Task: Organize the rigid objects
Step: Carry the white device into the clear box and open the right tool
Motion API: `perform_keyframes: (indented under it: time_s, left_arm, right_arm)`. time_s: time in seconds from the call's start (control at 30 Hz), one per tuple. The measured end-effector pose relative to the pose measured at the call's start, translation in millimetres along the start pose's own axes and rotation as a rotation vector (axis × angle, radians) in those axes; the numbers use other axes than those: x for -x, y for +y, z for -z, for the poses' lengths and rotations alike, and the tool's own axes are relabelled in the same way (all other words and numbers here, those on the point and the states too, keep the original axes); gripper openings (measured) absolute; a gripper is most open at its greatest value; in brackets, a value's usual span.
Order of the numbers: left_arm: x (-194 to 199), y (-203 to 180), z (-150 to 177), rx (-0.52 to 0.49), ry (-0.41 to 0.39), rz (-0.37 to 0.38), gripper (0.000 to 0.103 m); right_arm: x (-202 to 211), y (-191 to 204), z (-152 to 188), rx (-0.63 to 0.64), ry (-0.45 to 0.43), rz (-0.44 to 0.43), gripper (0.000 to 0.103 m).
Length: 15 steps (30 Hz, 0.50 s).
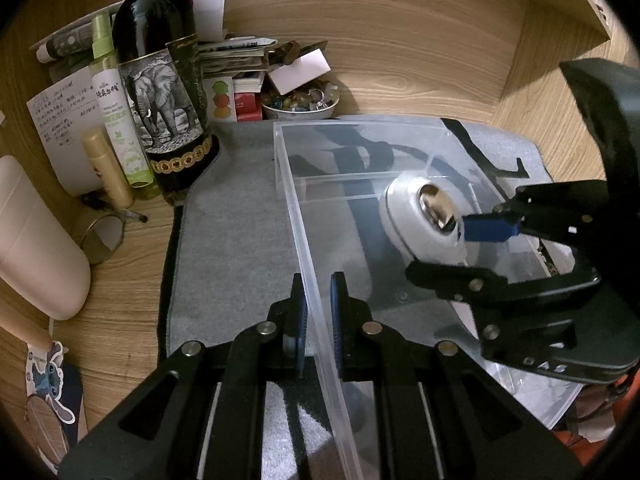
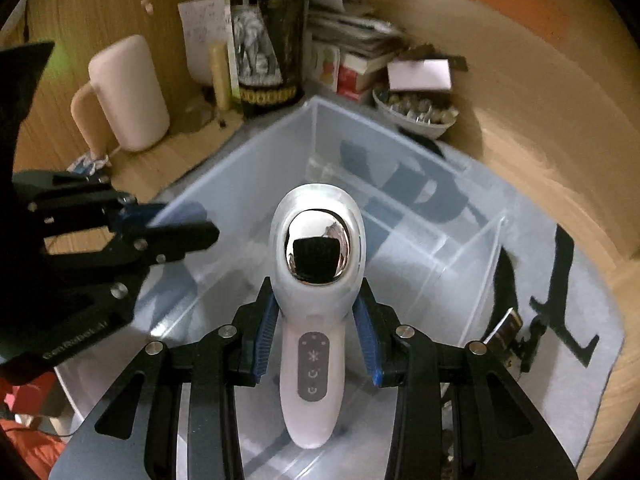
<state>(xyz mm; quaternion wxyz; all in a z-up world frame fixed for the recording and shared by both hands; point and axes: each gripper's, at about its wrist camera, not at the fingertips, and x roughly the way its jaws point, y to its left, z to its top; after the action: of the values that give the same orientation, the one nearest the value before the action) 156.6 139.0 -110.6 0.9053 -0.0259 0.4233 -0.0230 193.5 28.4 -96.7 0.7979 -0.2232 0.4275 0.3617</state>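
Left gripper (image 1: 318,320): pinched shut on the near wall of the clear bin (image 1: 320,360), one pad outside, one inside; it steadies the bin.

Right gripper (image 2: 316,336): closed on the white device (image 2: 316,280), blue pads (image 2: 266,340) clamping its neck just below the head.

Device: held over the bin's open top, chrome face up and forward, handle with its button strip pointing back toward the camera. Whether it touches the floor of the bin, I cannot tell.

Bin: sits on a grey mat (image 1: 232,220), with clear dividers (image 2: 460,240) across its far part; the near section looks empty.

Beyond: wine bottle (image 1: 160,80), spray bottle (image 1: 116,112), a bowl of beads (image 1: 300,102) and papers stand against the wooden back, clear of the bin.

Risk, slip: the neck tapers and looks glossy, so the device may slide or swing in the pads if tilted further.

Risk, knock: the wide head could strike a divider or wall on the way down.

Risk, bin shift: the bin is light; if the left grip loosens, a bump could skid it toward the bottles.
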Motion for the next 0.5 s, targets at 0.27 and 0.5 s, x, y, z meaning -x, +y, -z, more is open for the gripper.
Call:
perform_keyframes:
  time_s: [0.27, 0.5]
  left_arm:
    - [-0.1, -0.1, -0.1, 0.0, 0.001, 0.0, 0.011]
    - [-1.5, 0.0, -0.5, 0.0, 0.004, -0.001, 0.011]
  right_arm:
    - [-0.6, 1.3, 3.8, 0.002, 0.005, 0.021, 0.037]
    - [29.5, -3.4, 2.7, -0.004, -0.105, 0.067, 0.054]
